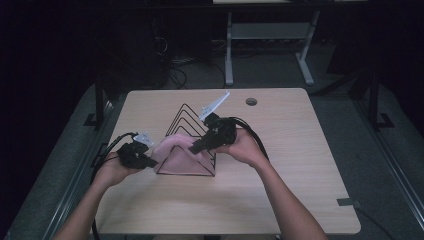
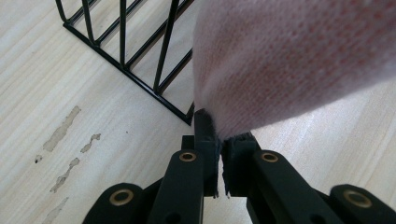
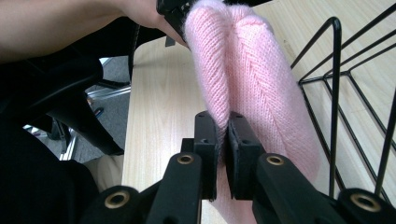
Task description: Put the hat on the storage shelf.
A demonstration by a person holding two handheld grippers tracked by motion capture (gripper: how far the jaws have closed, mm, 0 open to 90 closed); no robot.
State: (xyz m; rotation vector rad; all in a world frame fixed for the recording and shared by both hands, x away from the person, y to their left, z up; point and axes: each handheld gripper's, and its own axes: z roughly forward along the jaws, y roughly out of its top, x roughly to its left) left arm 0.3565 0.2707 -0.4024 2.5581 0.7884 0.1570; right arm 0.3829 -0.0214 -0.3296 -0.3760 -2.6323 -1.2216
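A pink knitted cloth (image 1: 176, 154) hangs stretched between my two grippers, in front of a black wire rack (image 1: 189, 131) with triangular dividers. My left gripper (image 1: 149, 161) is shut on the cloth's left end; in the left gripper view (image 2: 220, 140) the pink knit (image 2: 289, 60) rises out of the pinched jaws beside the rack's corner (image 2: 140, 60). My right gripper (image 1: 196, 148) is shut on the cloth's right end, and in the right gripper view (image 3: 223, 135) the folded knit (image 3: 247, 70) runs from the jaws to the left gripper (image 3: 175, 14) farther off.
The light wooden table (image 1: 280, 165) has a round cable hole (image 1: 251, 101) at its far right. A metal desk frame (image 1: 270, 45) stands on the floor behind. The rack's wires (image 3: 345, 93) stand close to the right of the cloth.
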